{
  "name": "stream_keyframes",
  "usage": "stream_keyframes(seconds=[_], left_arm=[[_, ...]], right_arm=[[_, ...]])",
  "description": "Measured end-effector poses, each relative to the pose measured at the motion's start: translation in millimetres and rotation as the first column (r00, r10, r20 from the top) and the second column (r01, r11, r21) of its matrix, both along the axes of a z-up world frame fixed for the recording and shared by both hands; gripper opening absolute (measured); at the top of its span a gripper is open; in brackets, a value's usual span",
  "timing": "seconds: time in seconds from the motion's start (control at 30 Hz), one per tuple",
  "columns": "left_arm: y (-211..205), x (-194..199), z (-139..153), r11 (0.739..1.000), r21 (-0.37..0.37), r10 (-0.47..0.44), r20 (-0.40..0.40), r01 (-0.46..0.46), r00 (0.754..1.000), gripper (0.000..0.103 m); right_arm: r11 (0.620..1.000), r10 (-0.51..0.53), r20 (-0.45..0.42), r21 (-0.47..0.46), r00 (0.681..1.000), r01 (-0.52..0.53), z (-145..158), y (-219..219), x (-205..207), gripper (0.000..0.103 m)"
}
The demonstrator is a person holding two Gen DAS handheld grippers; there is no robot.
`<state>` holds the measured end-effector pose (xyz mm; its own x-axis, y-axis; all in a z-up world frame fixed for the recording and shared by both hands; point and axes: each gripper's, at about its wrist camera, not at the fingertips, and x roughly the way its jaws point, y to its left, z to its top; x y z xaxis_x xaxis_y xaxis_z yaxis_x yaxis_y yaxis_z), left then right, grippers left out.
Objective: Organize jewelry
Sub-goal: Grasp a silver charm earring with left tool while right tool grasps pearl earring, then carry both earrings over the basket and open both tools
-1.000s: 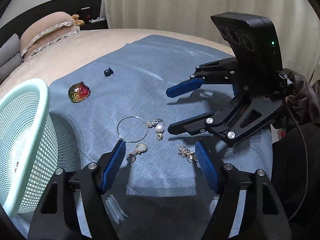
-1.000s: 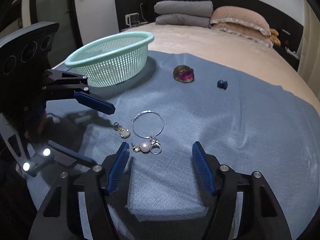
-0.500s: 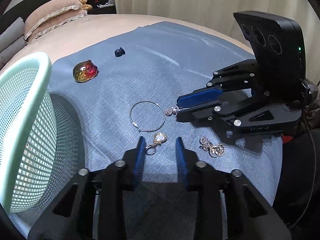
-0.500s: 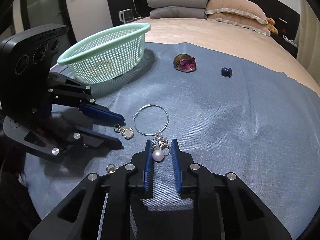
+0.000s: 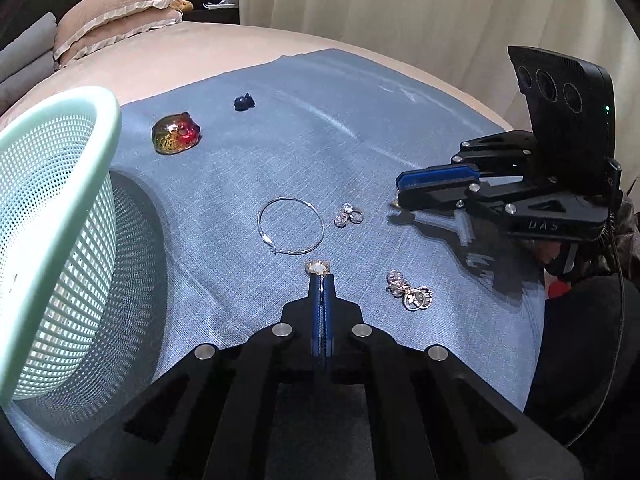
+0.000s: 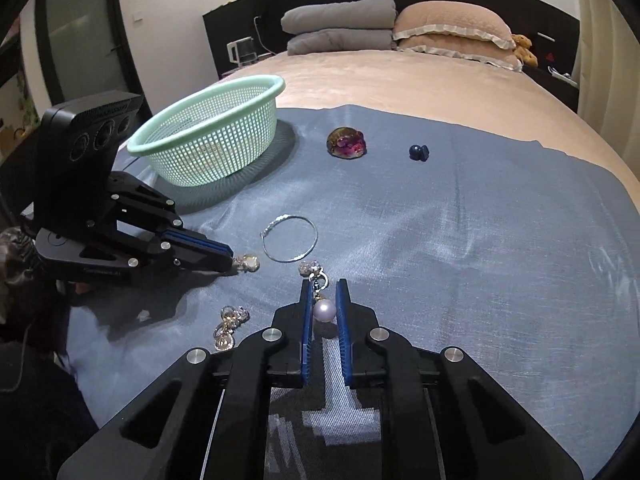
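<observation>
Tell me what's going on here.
A person is sorting jewelry on a blue cloth on a bed. The left gripper is shut on a small gold charm. The right gripper is closing on a pearl earring. A hoop and other pieces lie loose beside the green basket.

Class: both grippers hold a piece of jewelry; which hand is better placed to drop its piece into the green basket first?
Probably the left: its gripper, shut on the gold earring, is beside the basket. The right gripper, closing on the pearl earring, is farther away.
</observation>
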<state>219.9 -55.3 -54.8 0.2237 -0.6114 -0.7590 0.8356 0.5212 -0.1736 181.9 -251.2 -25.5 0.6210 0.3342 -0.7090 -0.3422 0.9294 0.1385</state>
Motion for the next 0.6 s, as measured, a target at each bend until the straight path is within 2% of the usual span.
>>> stream_keyframes(seconds=[0.17,0.37,0.6], left_arm=[[10,-6,16,0.999,-0.039,0.008,0.015,-0.007,1.000,0.002],[21,-6,44,0.998,-0.056,0.017,0.032,-0.016,0.999,0.002],[53,-5,100,0.992,-0.093,0.094,0.144,-0.081,0.985,0.002]], right_arm=[[1.000,-0.012,0.024,0.007,1.000,0.011,9,-5,-4,0.011],[1.000,-0.016,0.072,0.001,0.997,0.016,35,-6,-5,0.011],[1.000,0.013,0.201,0.021,0.980,-0.017,95,11,0,0.011]])
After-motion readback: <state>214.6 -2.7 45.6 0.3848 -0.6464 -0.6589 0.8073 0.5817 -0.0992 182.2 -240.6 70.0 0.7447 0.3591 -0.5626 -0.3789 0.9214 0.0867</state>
